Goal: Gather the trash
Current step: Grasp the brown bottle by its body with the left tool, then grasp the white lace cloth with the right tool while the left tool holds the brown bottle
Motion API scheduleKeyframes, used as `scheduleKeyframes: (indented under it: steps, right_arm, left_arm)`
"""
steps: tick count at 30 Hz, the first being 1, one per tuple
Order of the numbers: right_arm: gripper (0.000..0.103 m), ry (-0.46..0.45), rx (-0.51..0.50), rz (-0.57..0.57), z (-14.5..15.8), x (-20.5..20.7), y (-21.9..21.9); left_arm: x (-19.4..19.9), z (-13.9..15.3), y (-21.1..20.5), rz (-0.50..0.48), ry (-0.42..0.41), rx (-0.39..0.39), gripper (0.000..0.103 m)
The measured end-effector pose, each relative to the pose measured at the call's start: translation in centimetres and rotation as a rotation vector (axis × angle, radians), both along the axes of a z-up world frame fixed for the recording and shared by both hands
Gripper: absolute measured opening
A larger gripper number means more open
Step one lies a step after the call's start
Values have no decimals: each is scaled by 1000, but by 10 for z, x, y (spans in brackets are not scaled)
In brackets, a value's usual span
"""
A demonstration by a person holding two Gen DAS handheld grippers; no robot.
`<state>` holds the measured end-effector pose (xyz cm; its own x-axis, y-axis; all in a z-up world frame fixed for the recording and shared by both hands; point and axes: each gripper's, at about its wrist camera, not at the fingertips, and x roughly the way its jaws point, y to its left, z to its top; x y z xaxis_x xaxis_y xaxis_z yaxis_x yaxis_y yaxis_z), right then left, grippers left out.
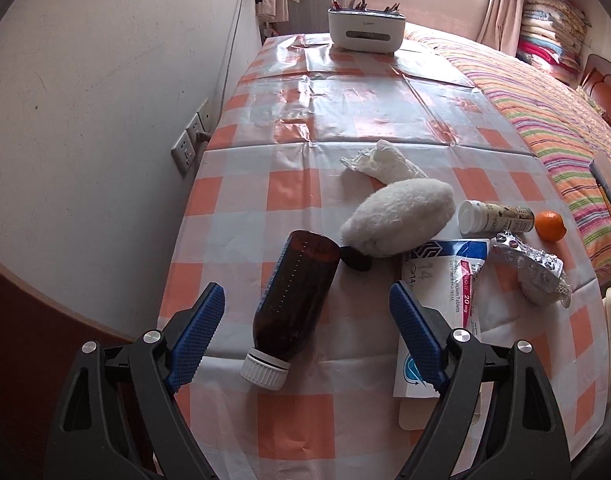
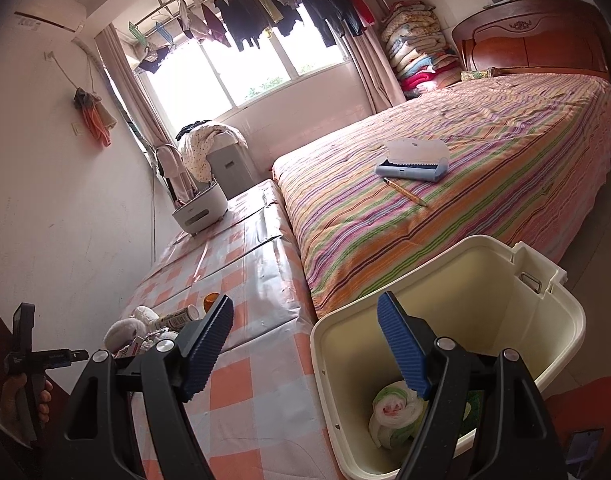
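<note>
**Left tongs straddle the brown bottle, right tongs wait empty over the bin**

The left tongs [image 1: 307, 308] stand wide open, gripping nothing, with the brown bottle [image 1: 293, 304] lying on its side between the blue pads and clear of both. It looks like light, rigid plastic, smooth and likely to roll; my judgement is that the mid-body is the safest hold, not the ribbed white cap [image 1: 264, 371] at its near end.

The right tongs [image 2: 305, 344] are likewise open and empty, hanging above the cream bin [image 2: 457, 320], which already holds a bundle of crumpled plastic bag [image 2: 393, 416].

Beyond the bottle, on the checked surface [image 1: 289, 192], I count:
- one fluffy white pad [image 1: 401, 216], soft and compressible
- one crumpled tissue [image 1: 381, 162], nearly weightless
- one white-capped tube [image 1: 493, 216] on its side, stiff and apt to roll
- one flat tablet box [image 1: 445, 276], light, best pinched at an edge
- one foil blister strip [image 1: 529, 268], thin and crinkly
- one orange [image 1: 550, 225], probably not trash

A white organiser [image 1: 366, 32] sits at the far end
</note>
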<state>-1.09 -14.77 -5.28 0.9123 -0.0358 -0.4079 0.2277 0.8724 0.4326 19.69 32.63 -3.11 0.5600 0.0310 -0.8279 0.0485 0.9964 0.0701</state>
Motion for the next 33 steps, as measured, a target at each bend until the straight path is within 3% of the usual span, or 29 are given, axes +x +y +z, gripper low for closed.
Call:
scheduleKeyframes:
  steps: [6,8,10,13,19,26,31,33]
  right_arm:
    - [72,18,-15,9,-3,4,7]
    - [72,22,-15,12,-4,5,9]
    - [72,23,-23,19,-4,7,11]
    - [72,24,-34,30,-3,9,16]
    - [72,40,-60,79,-1,20,28]
    - [72,36,-161,306,23,69,70]
    - [72,154,-209,505,10,126,114]
    - [72,179,-245,536,3,140,129]
  left_arm:
    - [20,-26,1,-8,75,25,82]
    - [24,-34,2,-6,102,15,73]
    - [28,-42,2,1,130,3,55]
    - [32,-49,2,13,139,16,48]
    - [35,-51,5,57,123,-31,45]
    - [30,-45,2,99,71,-47,44]
    - [11,-19,-2,115,-13,-68,44]
    - [0,-6,-3,126,-53,-89,44]
